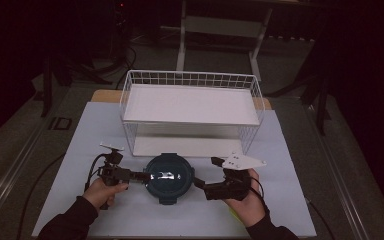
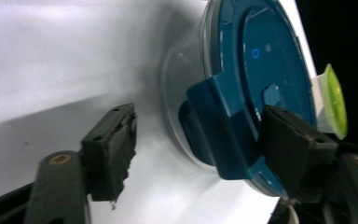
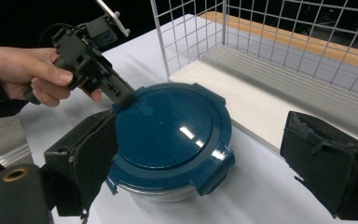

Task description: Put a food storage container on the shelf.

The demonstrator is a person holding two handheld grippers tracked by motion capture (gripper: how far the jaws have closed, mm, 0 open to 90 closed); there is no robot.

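Observation:
A round clear container with a dark teal clip-on lid (image 1: 169,176) (image 3: 170,128) stands on the white table in front of the wire rack. My left gripper (image 1: 141,176) (image 2: 200,149) reaches it from the left. One of the lid's clip tabs (image 2: 223,123) sits between its jaws; one jaw rests on the lid's top and the other stands apart beside the container wall. My right gripper (image 1: 200,184) (image 3: 209,163) is at the container's right side, jaws wide open. One pad (image 3: 91,158) is close to the lid's rim, the other stands far off.
A white wire rack (image 1: 190,102) with two shelves stands just behind the container; its mesh wall (image 3: 261,37) is close. The white table mat (image 1: 105,125) has free room on both sides. A yellow-green piece (image 2: 333,100) shows beyond the container.

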